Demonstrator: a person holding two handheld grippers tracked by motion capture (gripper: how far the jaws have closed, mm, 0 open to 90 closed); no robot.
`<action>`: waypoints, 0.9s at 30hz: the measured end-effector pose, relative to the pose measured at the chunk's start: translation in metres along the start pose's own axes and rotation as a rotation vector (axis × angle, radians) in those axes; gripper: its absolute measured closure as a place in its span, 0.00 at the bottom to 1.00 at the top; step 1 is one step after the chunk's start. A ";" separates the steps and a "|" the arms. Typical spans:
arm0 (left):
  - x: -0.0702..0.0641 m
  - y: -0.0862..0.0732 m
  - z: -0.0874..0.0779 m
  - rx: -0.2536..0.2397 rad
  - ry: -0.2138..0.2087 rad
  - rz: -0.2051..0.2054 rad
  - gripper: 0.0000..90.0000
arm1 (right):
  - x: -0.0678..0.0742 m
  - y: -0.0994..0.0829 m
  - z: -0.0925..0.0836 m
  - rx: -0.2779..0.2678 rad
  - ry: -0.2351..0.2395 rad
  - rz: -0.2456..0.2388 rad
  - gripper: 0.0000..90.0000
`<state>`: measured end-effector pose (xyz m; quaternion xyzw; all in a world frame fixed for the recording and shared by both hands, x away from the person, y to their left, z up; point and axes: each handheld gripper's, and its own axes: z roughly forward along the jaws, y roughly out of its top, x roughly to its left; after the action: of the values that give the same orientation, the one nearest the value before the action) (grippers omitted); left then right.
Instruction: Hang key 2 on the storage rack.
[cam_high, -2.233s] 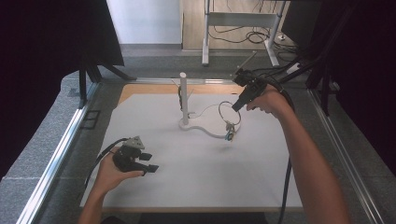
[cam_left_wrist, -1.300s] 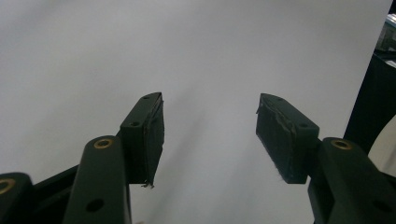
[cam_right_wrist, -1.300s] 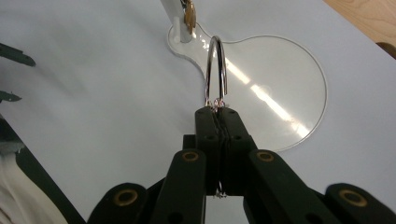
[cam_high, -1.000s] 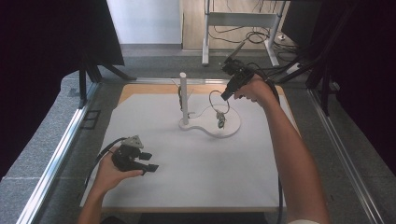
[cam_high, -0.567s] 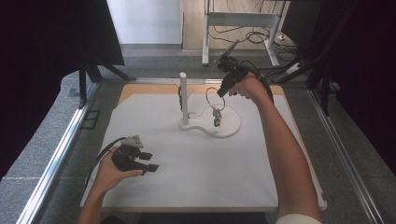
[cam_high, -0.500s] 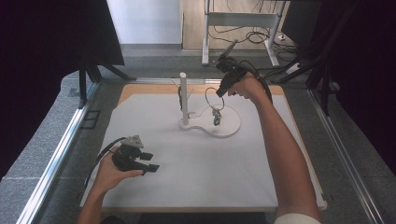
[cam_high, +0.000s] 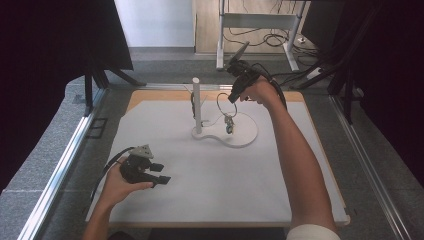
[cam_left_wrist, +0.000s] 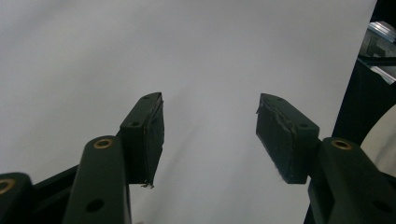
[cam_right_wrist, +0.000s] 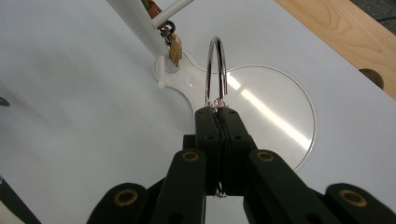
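Note:
A white stand (cam_high: 197, 102) with an upright post and a round flat base (cam_high: 245, 136) sits at the back middle of the white mat (cam_high: 215, 185). My right gripper (cam_high: 233, 98) hovers over that base, shut on a metal ring (cam_high: 223, 103) from which a small charm (cam_high: 229, 125) dangles. In the right gripper view the ring (cam_right_wrist: 217, 65) rises from the closed jaws of the gripper (cam_right_wrist: 217, 111), and another small charm (cam_right_wrist: 175, 50) hangs from a peg on the post (cam_right_wrist: 140, 23). My left gripper (cam_high: 152, 174) rests at the front left of the mat, open (cam_left_wrist: 210, 135), with nothing between its fingers.
A wooden board (cam_high: 145, 96) shows under the mat's far edge, with a hole (cam_right_wrist: 371, 77) in it. Metal rails (cam_high: 55, 170) run along both sides of the table. A desk frame and cables (cam_high: 260, 35) stand beyond it.
My right gripper has carried the ring and charm leftward and farther back, from right of the base to above it, close to the post. The left gripper has stayed put.

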<state>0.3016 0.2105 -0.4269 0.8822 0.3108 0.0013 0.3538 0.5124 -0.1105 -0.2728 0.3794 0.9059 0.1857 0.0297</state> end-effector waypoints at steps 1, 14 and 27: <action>0.000 0.000 0.000 0.000 0.000 0.000 0.47 | 0.000 0.001 0.001 0.001 0.001 0.001 0.98; 0.001 0.000 -0.002 -0.010 -0.001 -0.002 0.47 | 0.000 0.015 0.012 0.002 -0.021 -0.005 0.98; 0.001 0.000 -0.003 -0.009 -0.008 0.001 0.47 | 0.007 0.030 0.023 -0.016 -0.035 -0.015 0.98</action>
<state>0.3018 0.2135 -0.4248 0.8808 0.3091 -0.0008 0.3588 0.5325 -0.0787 -0.2826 0.3755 0.9066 0.1860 0.0502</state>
